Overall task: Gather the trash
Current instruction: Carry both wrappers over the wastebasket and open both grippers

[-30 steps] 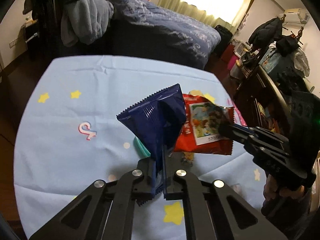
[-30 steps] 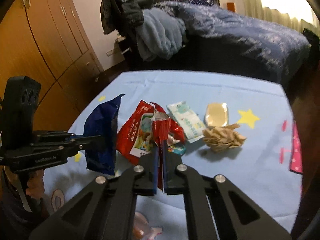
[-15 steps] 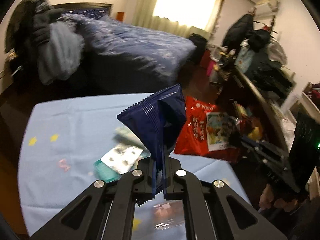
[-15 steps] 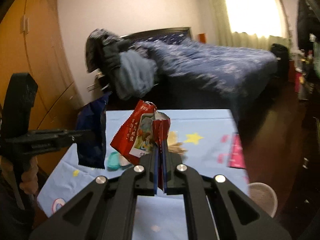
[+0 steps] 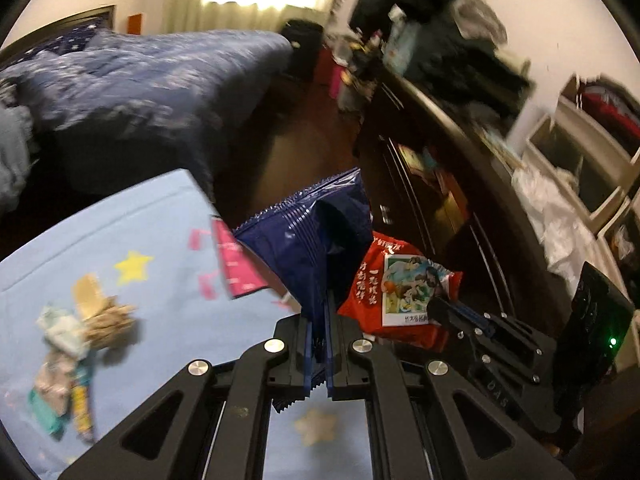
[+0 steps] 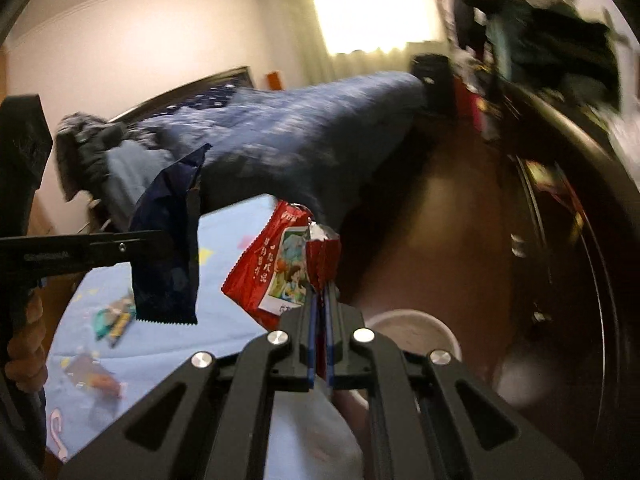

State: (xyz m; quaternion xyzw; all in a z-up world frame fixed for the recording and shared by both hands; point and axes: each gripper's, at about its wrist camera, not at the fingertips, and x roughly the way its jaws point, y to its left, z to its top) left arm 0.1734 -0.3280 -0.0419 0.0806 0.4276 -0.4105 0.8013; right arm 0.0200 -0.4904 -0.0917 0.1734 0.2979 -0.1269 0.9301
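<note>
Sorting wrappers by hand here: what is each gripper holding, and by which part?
Left gripper pinches the dark blue wrapper near its lower edge; right gripper pinches the red snack bag by its bunched end.

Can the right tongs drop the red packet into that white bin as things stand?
Probably yes: the right tongs grip the red packet, the white bin sits open just below and beyond, and nothing lies between them.

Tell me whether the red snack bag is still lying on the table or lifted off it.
Lifted. The red snack bag hangs pinched in the shut right gripper, beyond the table's edge, near the white bin.
</note>
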